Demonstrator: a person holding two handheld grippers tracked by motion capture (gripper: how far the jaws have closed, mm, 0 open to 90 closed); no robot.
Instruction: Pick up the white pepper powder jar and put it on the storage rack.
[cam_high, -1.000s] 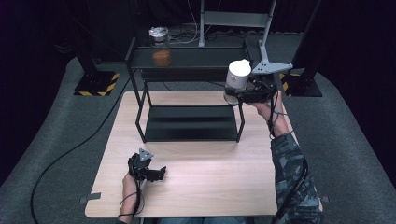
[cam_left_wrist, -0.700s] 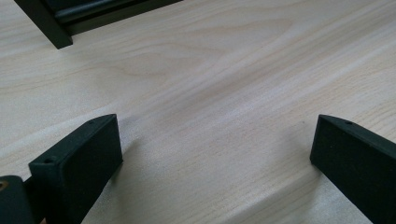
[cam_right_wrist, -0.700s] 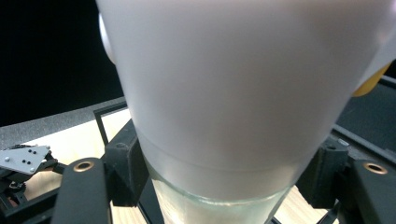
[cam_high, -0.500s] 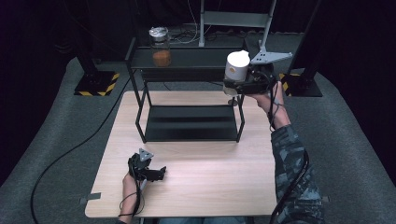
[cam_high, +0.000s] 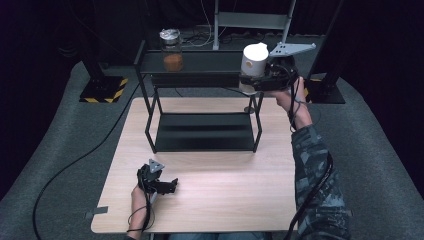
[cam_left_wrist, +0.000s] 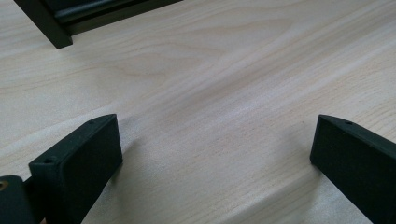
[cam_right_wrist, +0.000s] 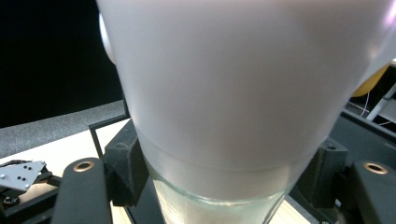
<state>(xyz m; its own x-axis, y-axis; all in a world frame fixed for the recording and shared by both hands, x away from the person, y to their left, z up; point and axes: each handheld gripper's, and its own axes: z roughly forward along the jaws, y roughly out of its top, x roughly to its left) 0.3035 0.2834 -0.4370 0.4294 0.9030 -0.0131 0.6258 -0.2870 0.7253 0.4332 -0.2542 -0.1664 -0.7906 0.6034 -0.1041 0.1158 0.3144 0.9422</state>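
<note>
Left gripper (cam_high: 172, 184) rests on the wooden table (cam_high: 225, 200) near its front edge, jaws spread wide with bare wood between them (left gripper view: two black pads, well apart, nothing gripped).

Beyond it, mid-table, stands a black two-tier shelf rack (cam_high: 202, 137); its lower tier is a dark tray just above the tabletop.

Right gripper (cam_high: 248, 81) is held up at the level of the rack's upper tier, at that tier's right end. Its jaws are clamped on a white-lidded jar (cam_high: 254, 61), which stands upright; the right gripper view shows the pads pressing either side of the clear glass just under the white lid. Whether the jar's base touches the tier cannot be told.

Farther left on the upper tier sits a glass jar with orange contents (cam_high: 171, 50), well apart from the held jar.
</note>
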